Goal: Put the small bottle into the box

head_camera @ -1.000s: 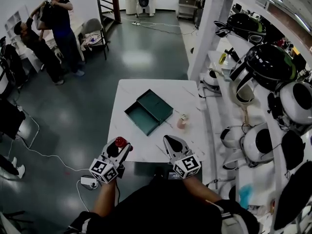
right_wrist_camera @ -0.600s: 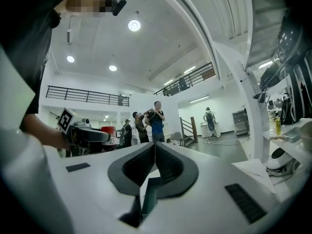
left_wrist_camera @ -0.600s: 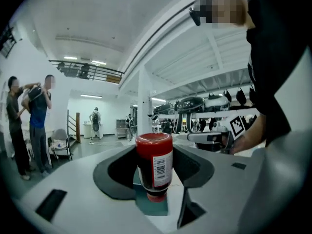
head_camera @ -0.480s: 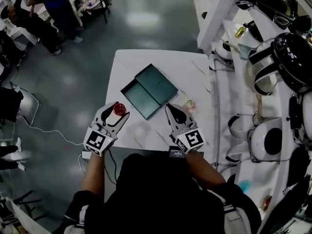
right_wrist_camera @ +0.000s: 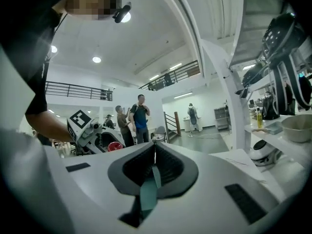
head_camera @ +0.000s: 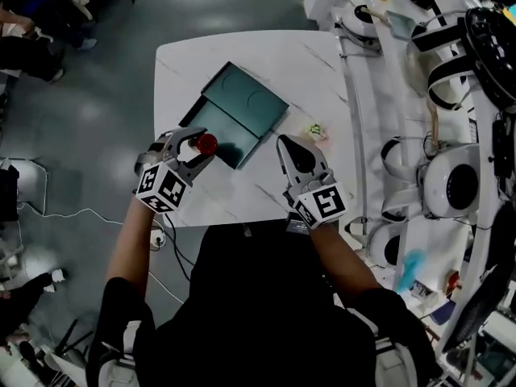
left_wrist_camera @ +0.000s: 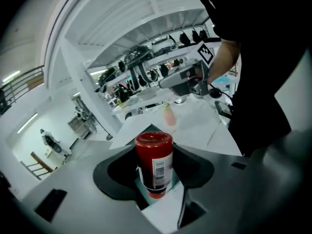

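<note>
Count: one table (head_camera: pixel 258 55), one open green box (head_camera: pixel 242 103) in two joined halves, two bottles, two grippers. Left gripper (head_camera: pixel 192 147) is clamped on the red bottle (head_camera: pixel 206 143), held up over the near left half of the box. Right gripper (head_camera: pixel 289 147) has its jaws closed together with nothing between them, over the table just right of the box. A pale bottle (head_camera: pixel 316 131) stands right of the box. The box's left corner lies close to the table's left edge; shelves (head_camera: pixel 352 119) border the right side. There is bare tabletop beyond the box and between the grippers.
</note>
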A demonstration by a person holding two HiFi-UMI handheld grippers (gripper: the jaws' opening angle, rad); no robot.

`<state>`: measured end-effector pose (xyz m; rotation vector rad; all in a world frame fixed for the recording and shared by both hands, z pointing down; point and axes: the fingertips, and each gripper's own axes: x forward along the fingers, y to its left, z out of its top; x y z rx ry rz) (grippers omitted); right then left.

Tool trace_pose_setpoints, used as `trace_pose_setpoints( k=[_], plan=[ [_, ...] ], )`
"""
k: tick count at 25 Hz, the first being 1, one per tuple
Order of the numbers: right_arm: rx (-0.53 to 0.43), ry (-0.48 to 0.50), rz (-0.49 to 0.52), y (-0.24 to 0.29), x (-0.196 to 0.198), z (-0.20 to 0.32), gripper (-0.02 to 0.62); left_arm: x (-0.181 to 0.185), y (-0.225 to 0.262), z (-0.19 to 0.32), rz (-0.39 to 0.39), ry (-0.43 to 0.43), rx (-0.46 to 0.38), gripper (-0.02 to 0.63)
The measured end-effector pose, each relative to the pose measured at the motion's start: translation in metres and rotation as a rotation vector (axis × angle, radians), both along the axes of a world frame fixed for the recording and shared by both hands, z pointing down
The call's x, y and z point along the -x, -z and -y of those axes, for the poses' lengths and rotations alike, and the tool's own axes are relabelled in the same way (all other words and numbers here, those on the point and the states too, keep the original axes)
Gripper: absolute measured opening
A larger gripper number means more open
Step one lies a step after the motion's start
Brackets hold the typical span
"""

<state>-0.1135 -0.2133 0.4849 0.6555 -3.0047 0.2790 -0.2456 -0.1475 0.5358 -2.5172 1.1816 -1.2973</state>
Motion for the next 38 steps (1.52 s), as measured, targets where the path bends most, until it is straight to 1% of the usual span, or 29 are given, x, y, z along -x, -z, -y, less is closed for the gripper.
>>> trace_pose_setpoints(
  k=[3, 7, 15, 21, 24, 30, 34, 38],
  plan=[
    [0.026, -0.067, -0.022, -0.011, -0.007, -0.002, 0.034, -0.005, -0.024, 0.008, 0.059, -0.122, 0.063, 0.235],
    [0.045, -0.128, -0.04, -0.019, -0.015, -0.004, 0.034, -0.01, -0.054, 0.016, 0.152, -0.251, 0.129, 0.235],
    [0.092, -0.244, -0.066, -0.034, -0.034, -0.008, 0.034, -0.027, -0.121, 0.018, 0.246, -0.453, 0.291, 0.235],
    [0.1, -0.28, -0.059, -0.037, -0.043, 0.0, 0.034, -0.035, -0.15, 0.03, 0.316, -0.509, 0.365, 0.235],
    [0.108, -0.306, -0.061, -0.039, -0.05, 0.002, 0.034, -0.04, -0.159, 0.031, 0.334, -0.54, 0.392, 0.235],
    [0.115, -0.338, -0.061, -0.042, -0.061, 0.005, 0.034, -0.045, -0.174, 0.029, 0.365, -0.568, 0.45, 0.235],
    [0.121, -0.346, -0.063, -0.044, -0.066, 0.005, 0.034, -0.049, -0.18, 0.027, 0.369, -0.578, 0.463, 0.235],
    [0.129, -0.347, -0.066, -0.048, -0.068, 0.005, 0.034, -0.053, -0.185, 0.023, 0.35, -0.576, 0.461, 0.235]
  ],
)
